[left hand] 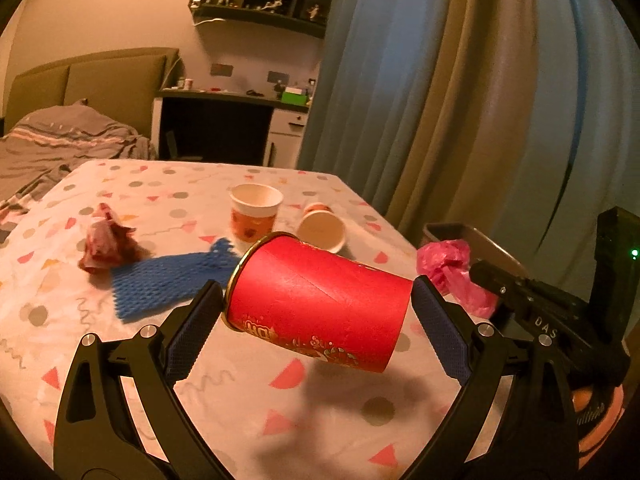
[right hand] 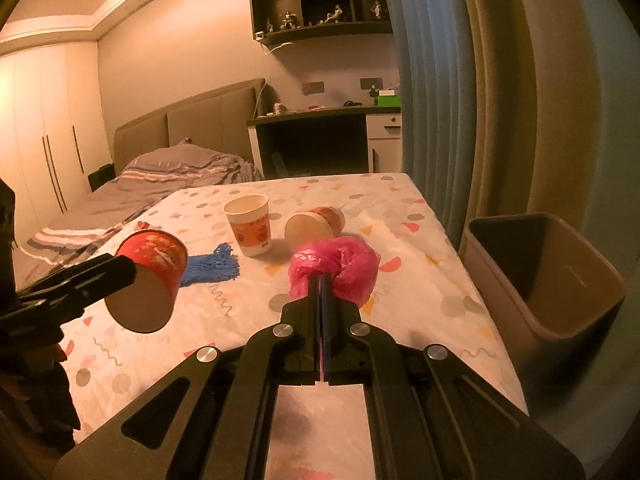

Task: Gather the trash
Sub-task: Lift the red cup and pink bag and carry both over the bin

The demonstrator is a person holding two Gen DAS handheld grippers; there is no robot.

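Sideways, a red cup (left hand: pixel 320 300) hangs clamped end to end in the left gripper (left hand: pixel 316 312), above the confetti-print tablecloth (left hand: pixel 168 360); the right gripper (right hand: pixel 322 280) pinches a pink bag (right hand: pixel 340 264), bin (right hand: pixel 560 280) to its right, bed (right hand: pixel 168 176) beyond.

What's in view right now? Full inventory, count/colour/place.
red paper cup: 1, red with gold rim, on its side, held above the table
pink plastic bag: 1, pink, crumpled, held above the table near the bin
orange-and-white paper cups: 2, one upright mid-table, one on its side beside it
blue foam net: 1, blue, flat on the table
crumpled wrapper: 1, reddish, table's left part
trash bin: 1, grey-brown, on the floor off the table's right edge
table: 1, patterned white cloth
left gripper: shut on the red paper cup
right gripper: shut on the pink plastic bag
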